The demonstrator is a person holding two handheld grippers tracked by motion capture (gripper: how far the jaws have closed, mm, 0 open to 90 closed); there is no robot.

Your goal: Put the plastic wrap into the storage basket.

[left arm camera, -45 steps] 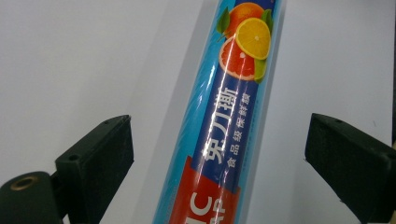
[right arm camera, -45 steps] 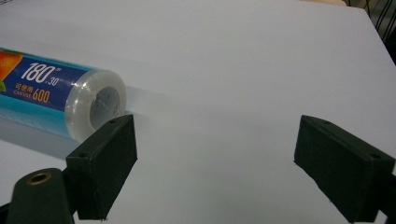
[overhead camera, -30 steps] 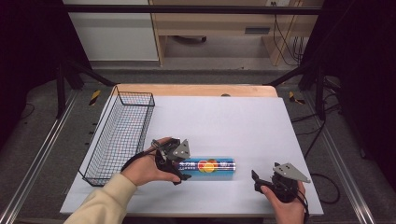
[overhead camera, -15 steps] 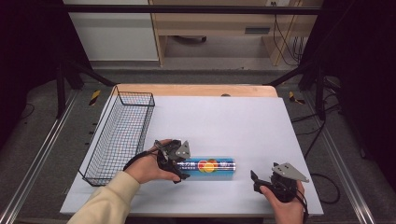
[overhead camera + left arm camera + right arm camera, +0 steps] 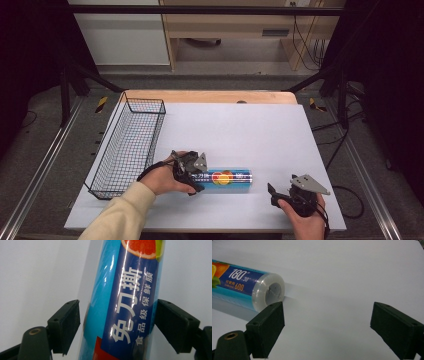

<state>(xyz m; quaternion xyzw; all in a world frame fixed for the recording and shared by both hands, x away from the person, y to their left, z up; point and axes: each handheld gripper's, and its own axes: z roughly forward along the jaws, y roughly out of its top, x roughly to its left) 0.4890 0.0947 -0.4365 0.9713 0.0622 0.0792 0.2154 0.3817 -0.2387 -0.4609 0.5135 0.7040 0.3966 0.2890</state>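
Straddling roll point(image 5: 227, 177) | left gripper point(image 5: 191, 175) | wire basket point(image 5: 129, 145) apart

Wire basket point(image 5: 127, 145) left on the table point(image 5: 280, 135) — roll point(image 5: 227, 177) lying just right of it, nearer the front.

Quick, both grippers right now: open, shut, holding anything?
Left gripper: open, jaws either side of the cling film roll, a gap showing at each pad.
Right gripper: open, nothing between its jaws.
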